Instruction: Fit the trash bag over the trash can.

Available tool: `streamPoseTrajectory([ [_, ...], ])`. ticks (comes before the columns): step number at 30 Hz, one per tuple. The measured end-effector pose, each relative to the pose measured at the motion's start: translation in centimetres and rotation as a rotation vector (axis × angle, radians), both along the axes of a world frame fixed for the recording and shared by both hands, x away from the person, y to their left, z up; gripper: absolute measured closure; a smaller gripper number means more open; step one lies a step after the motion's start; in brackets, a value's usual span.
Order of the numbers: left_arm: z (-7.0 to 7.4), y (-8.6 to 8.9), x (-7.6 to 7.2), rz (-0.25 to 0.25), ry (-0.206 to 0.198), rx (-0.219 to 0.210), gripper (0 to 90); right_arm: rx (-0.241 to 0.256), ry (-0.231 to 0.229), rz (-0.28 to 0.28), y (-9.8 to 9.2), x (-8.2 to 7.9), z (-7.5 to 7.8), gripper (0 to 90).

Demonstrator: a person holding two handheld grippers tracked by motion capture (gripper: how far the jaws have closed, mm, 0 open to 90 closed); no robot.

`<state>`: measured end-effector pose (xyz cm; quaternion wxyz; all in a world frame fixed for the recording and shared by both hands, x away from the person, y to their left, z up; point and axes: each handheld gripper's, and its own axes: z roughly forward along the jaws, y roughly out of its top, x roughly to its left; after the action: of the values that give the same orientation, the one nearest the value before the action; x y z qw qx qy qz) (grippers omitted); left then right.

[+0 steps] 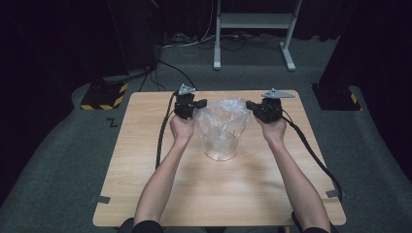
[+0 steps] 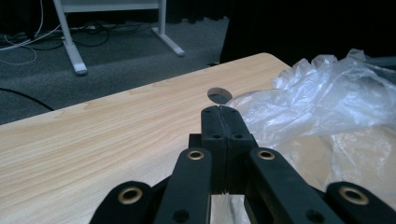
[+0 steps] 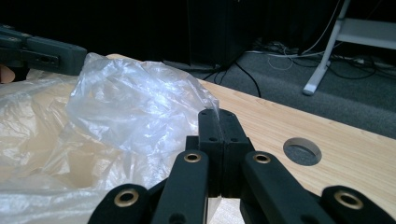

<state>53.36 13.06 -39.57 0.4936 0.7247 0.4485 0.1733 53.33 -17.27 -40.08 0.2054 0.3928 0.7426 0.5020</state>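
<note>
A clear, crinkled thin plastic bag [image 1: 222, 128] is standing open at the wooden table's [image 1: 145, 160] centre. The left gripper [image 1: 200, 104] is pinching its rim at nine o'clock, the right gripper [image 1: 249, 105] at three o'clock. It looks light, limp and slippery, so the rim is probably the best hold.

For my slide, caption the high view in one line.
Each hand-held gripper, left and right, pinches the clear plastic bag's rim.

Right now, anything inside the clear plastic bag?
The clear plastic bag, pinched by left gripper and right gripper, looks empty; the wooden table shows through. Crinkled folds near its bottom blur that part.
</note>
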Motion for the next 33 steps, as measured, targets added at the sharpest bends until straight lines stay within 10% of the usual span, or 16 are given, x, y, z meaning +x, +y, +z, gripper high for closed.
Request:
streamPoseTrajectory([
  [20,-1.6,0.4,2.5,-0.025,0.204,-0.042,90.0,-0.055,0.132,0.005,1.0,2.1,-2.1,90.0],
  [27,-1.9,0.8,2.8,-0.038,0.247,-0.105,90.0,-0.069,0.174,0.017,1.4,2.2,-2.6,90.0],
  [33,-2.7,1.2,2.8,-0.036,0.238,-0.076,90.0,-0.128,0.178,0.005,1.3,2.0,-3.5,90.0],
])
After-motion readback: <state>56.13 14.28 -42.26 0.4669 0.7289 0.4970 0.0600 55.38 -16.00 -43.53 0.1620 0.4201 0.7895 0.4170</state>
